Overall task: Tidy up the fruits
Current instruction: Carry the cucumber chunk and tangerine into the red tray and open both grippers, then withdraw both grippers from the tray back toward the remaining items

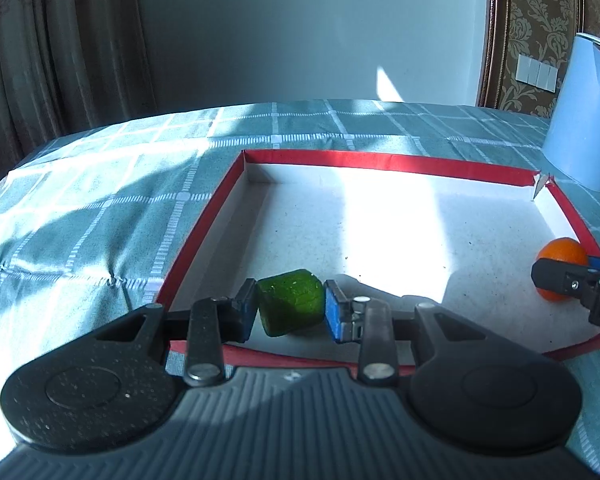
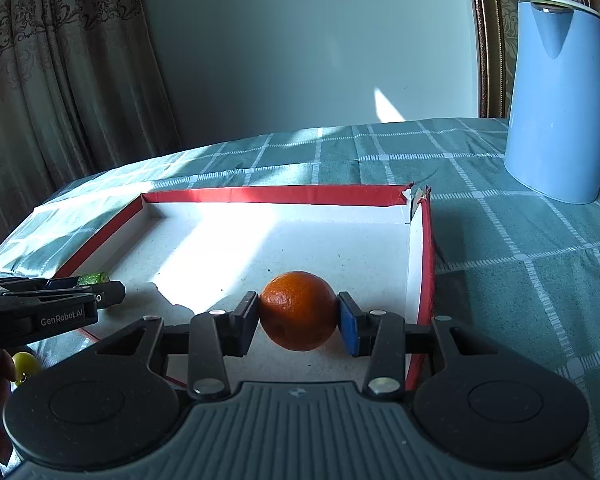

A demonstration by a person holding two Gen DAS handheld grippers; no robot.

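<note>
Over the red-rimmed box (image 2: 276, 194), the left gripper (image 1: 291, 310) clamps a soft-looking green fruit (image 1: 291, 308) while the right gripper (image 2: 298, 318) pinches a firm, round orange (image 2: 298, 310) across its widest part, likely prone to rolling

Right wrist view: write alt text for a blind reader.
The right claw grips an orange just over a shallow red-rimmed box on a checked cloth. The left claw enters at left with a green fruit; a blue jug stands behind.
</note>
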